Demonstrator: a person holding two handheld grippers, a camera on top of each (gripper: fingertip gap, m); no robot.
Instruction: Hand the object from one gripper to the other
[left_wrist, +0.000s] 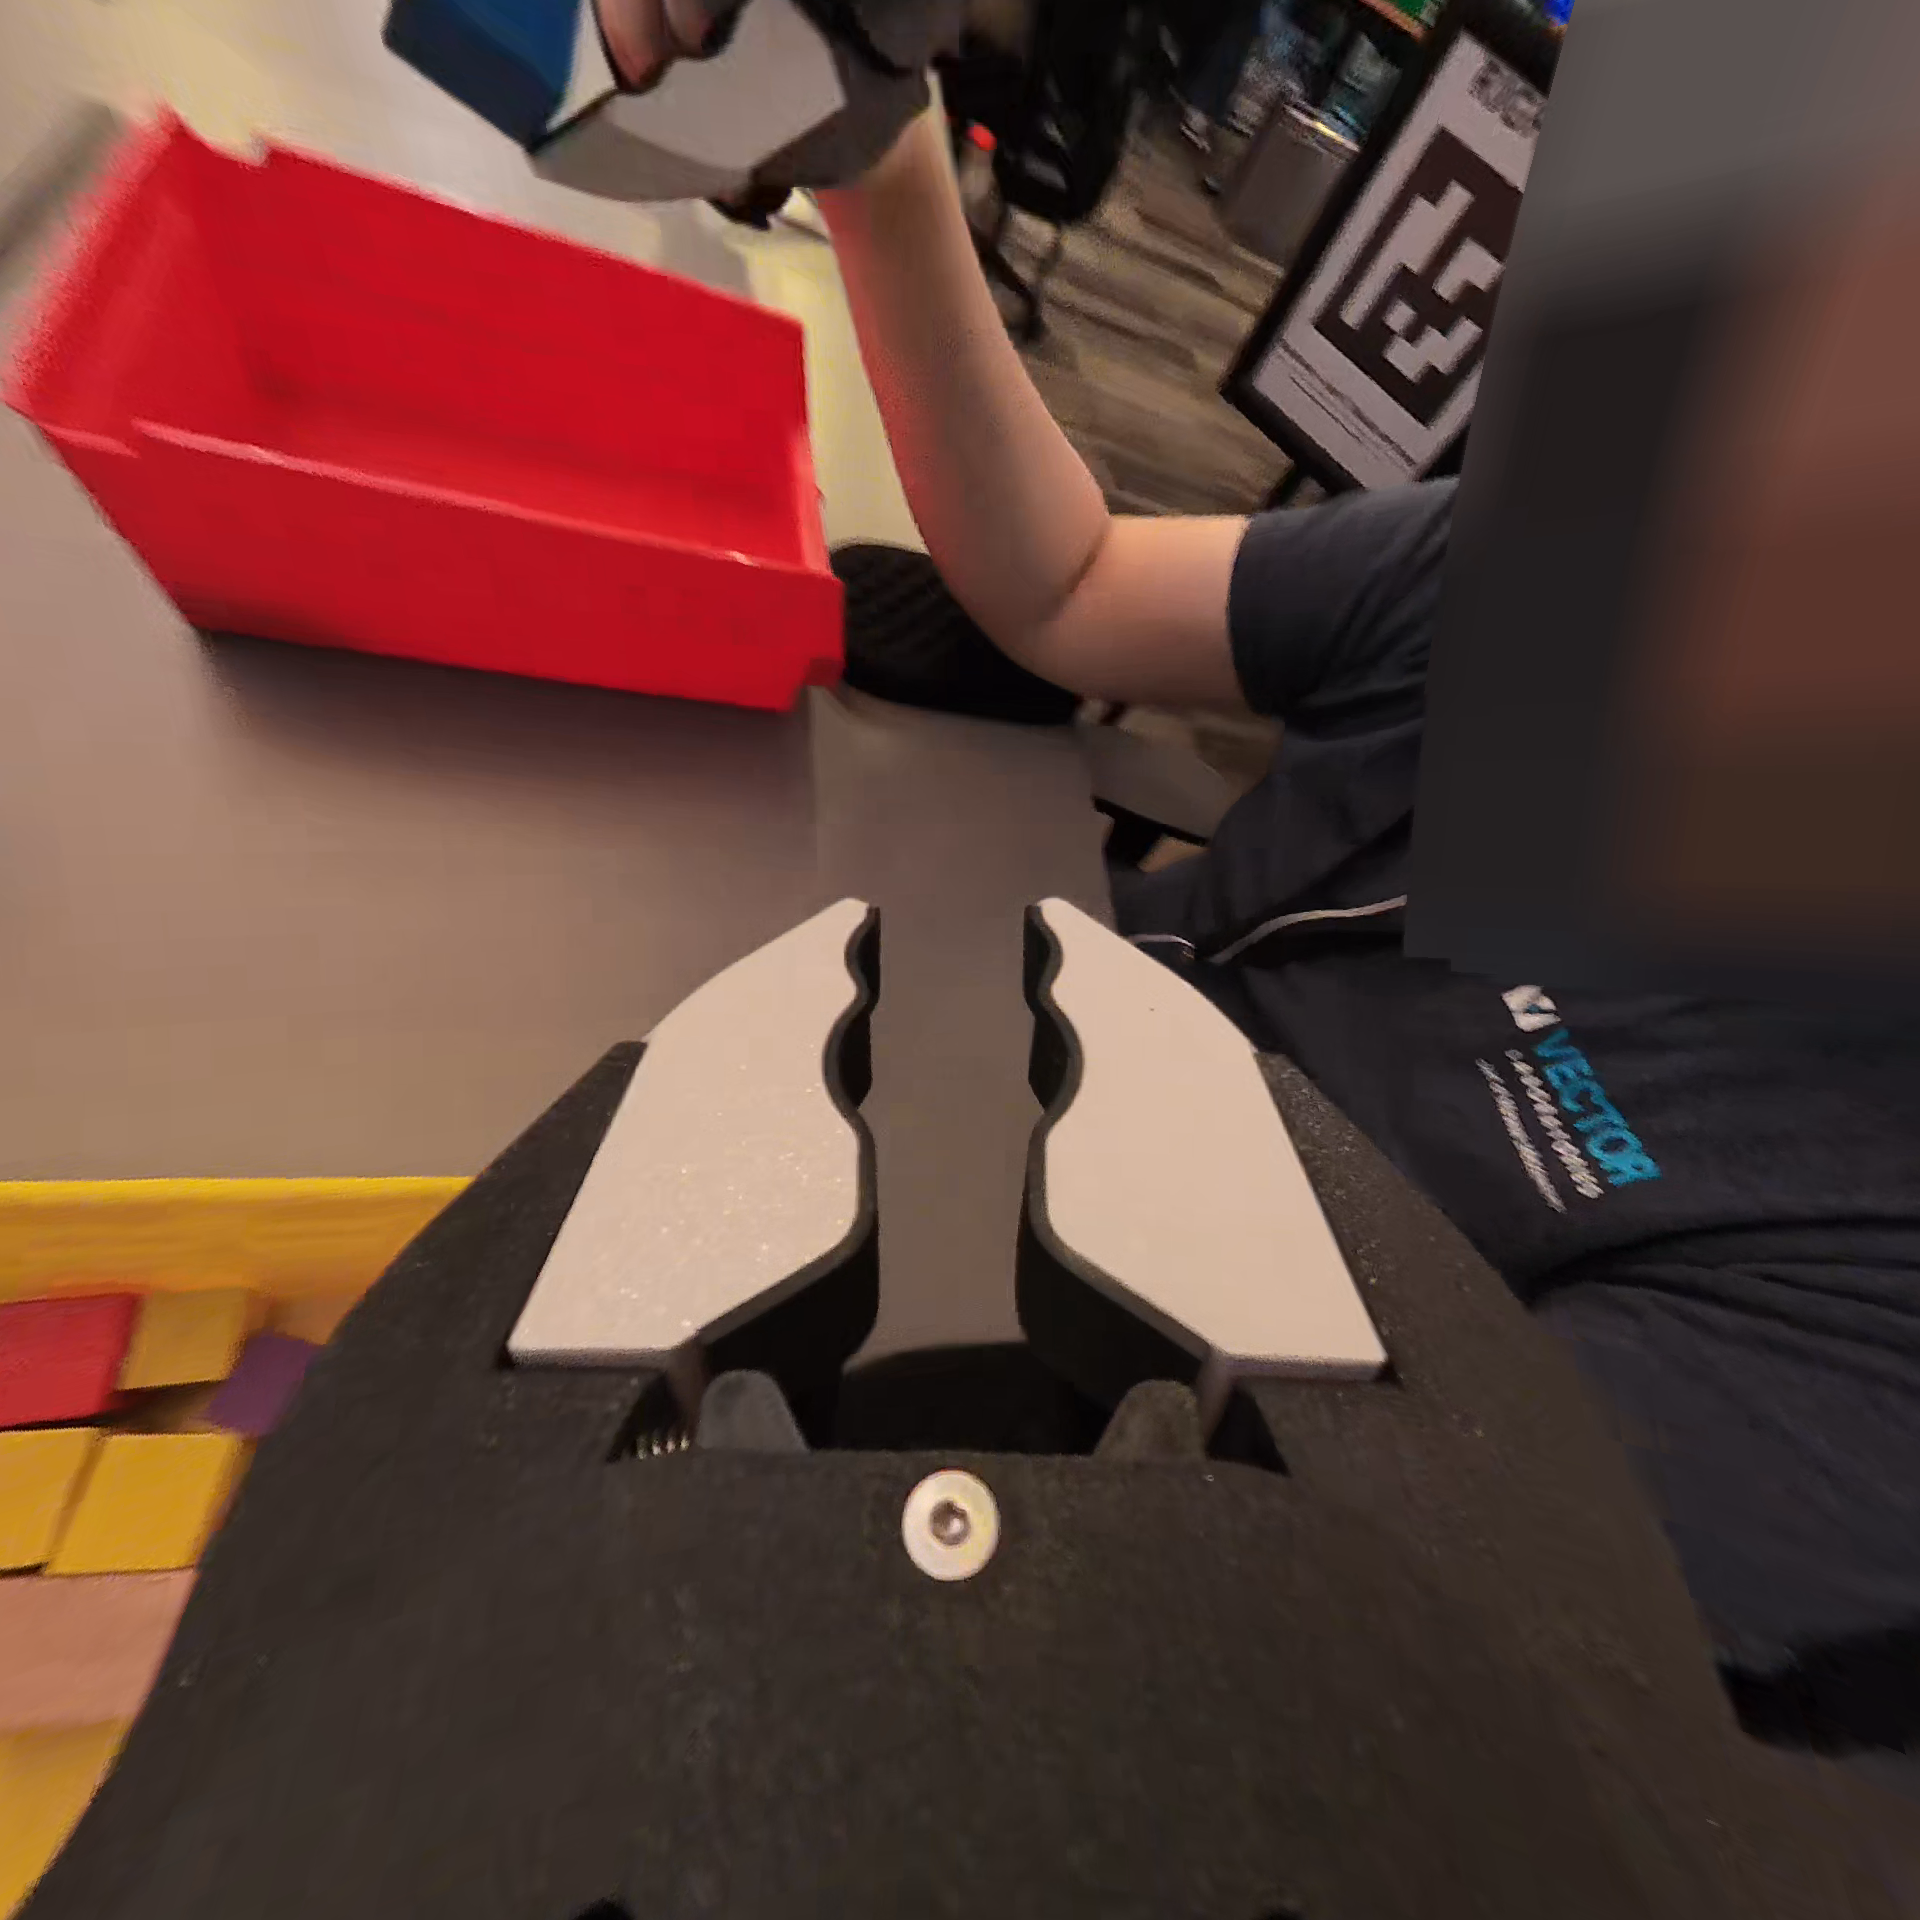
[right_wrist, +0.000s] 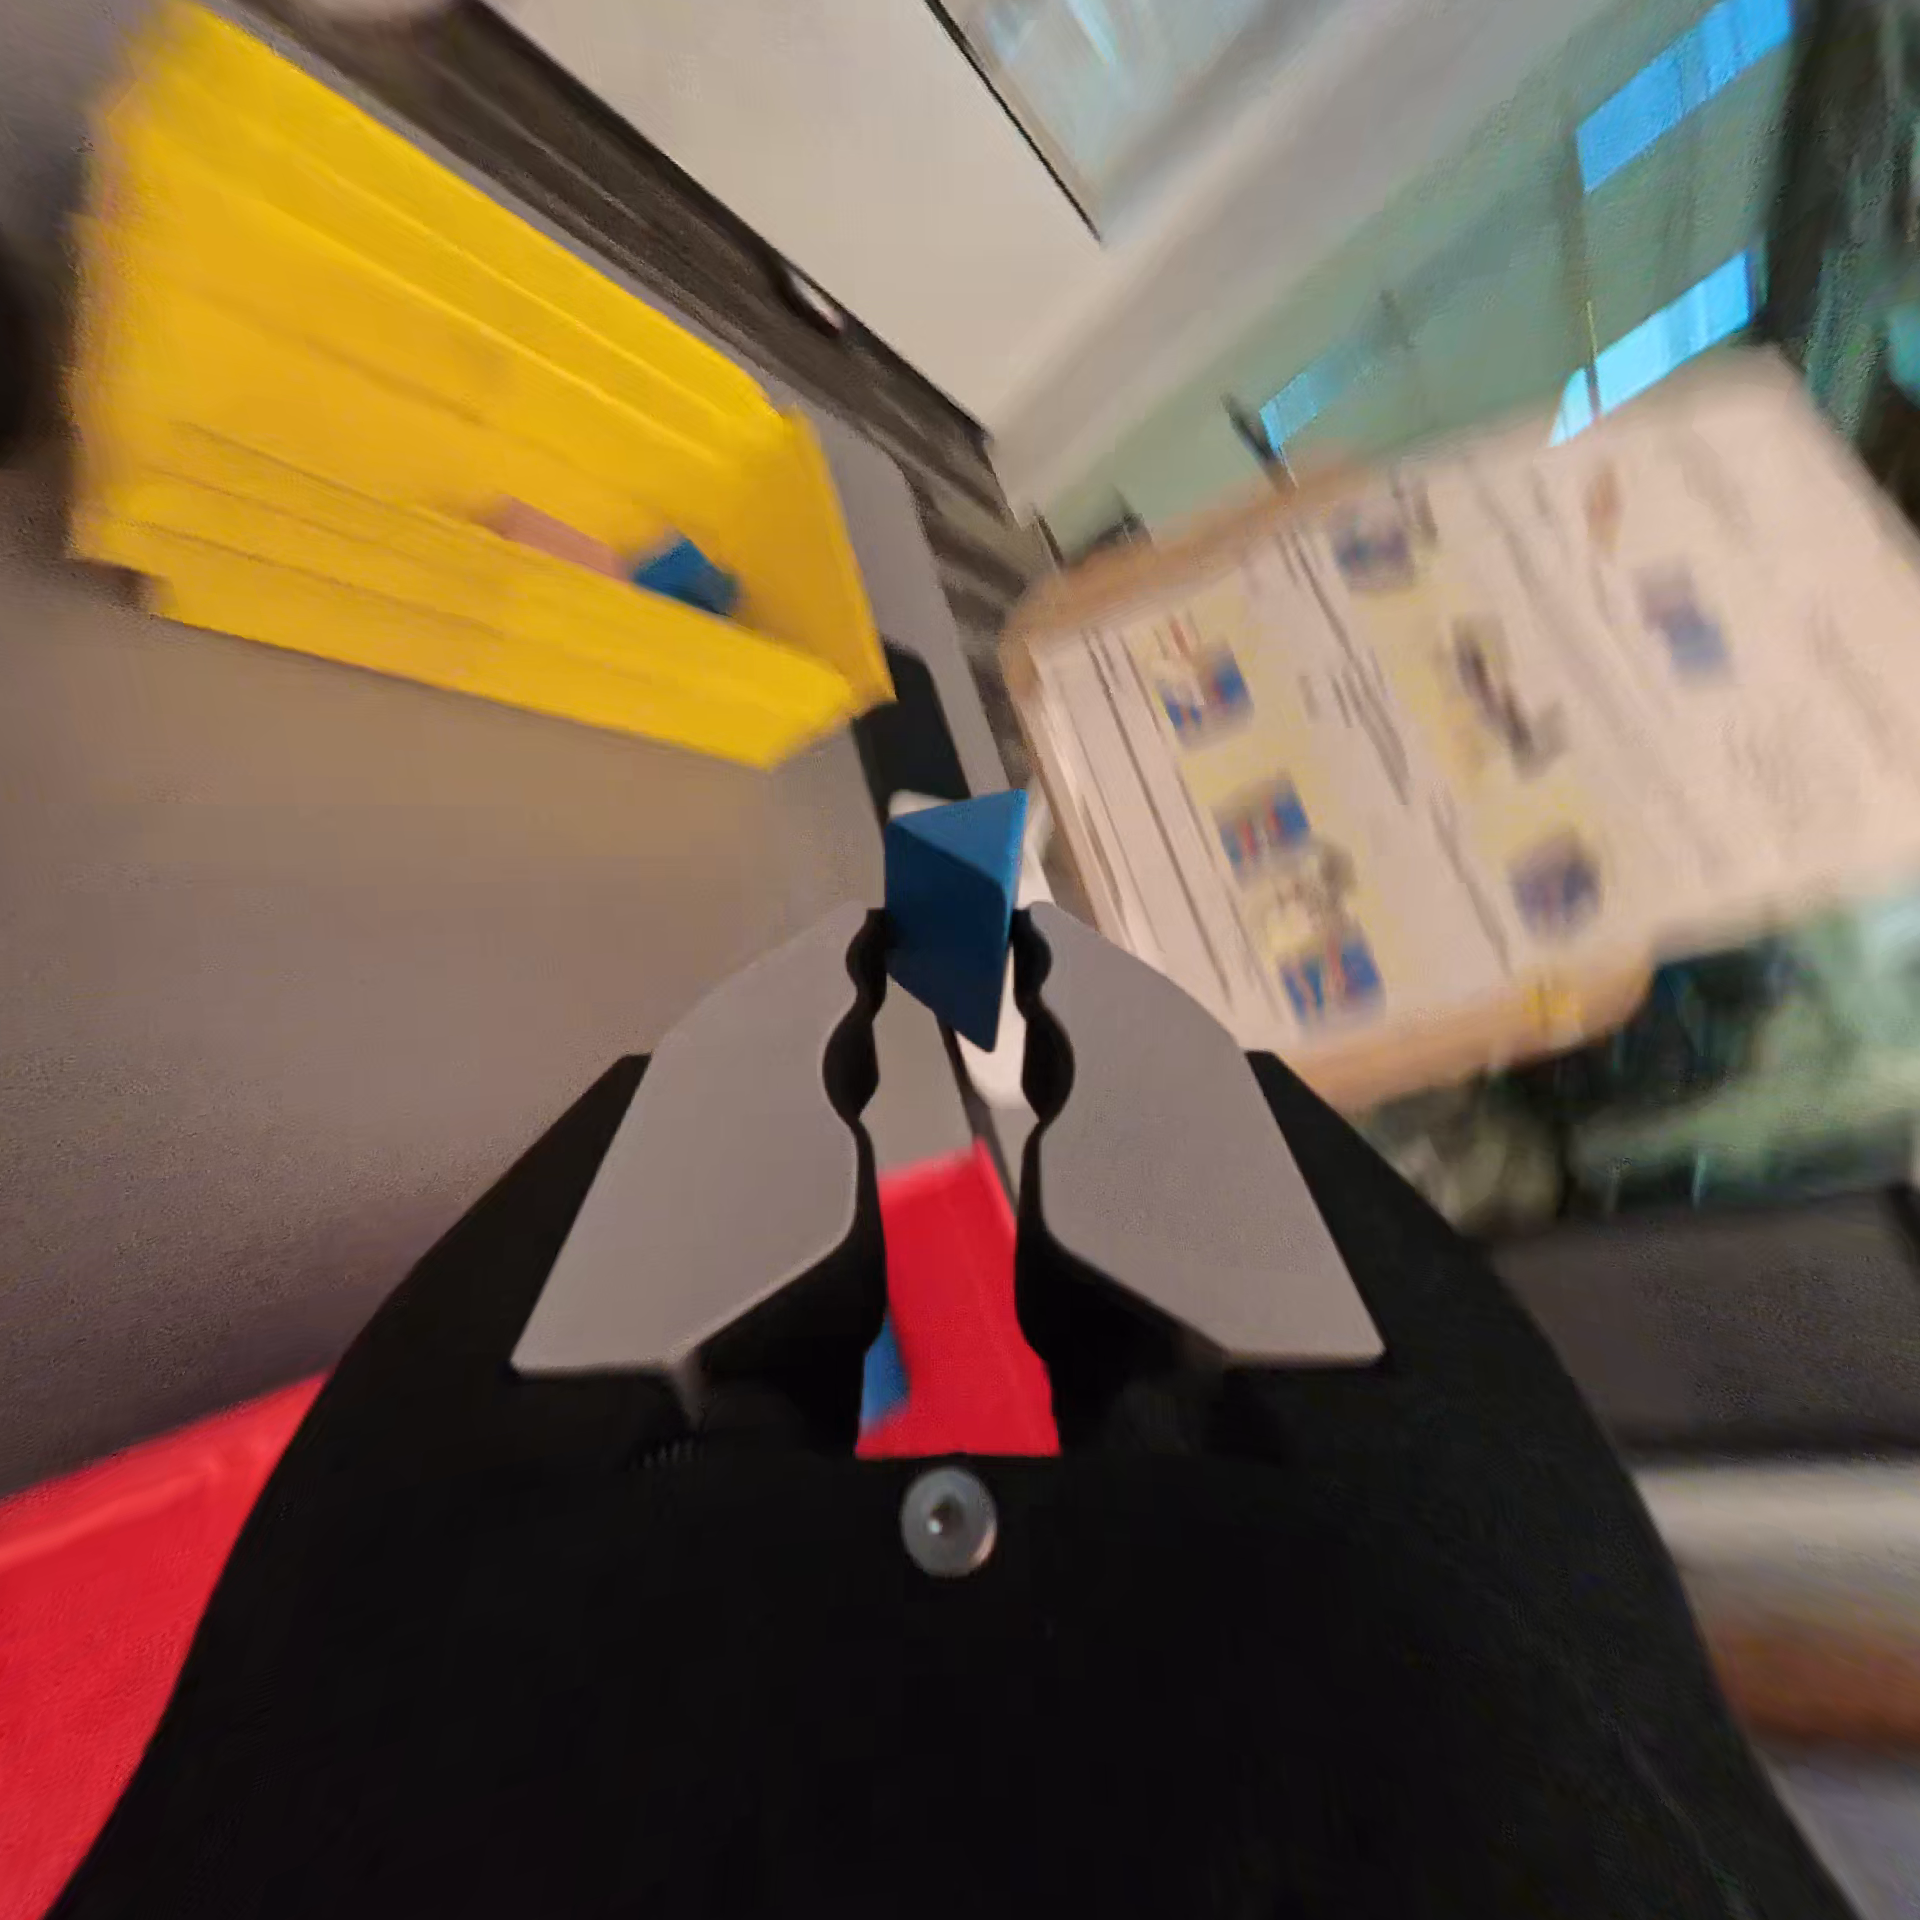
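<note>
The blue block (right_wrist: 951, 925), pinched only at the tips of the right claw (right_wrist: 951, 935), could slip out at twelve o'clock before the empty, half-open left claw (left_wrist: 951, 935) grabs it.

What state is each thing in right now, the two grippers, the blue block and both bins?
Left gripper: open, empty.
Right gripper: shut on the blue block.
Blue block: pinched at the fingertips, off the table.
Red bin: on the table; the part in view looks empty.
Yellow bin: holds coloured blocks.

Red bin (left_wrist: 457, 416) glossy plastic; blue wedge (right_wrist: 951, 914) matt (painted wood, seemingly).
</note>
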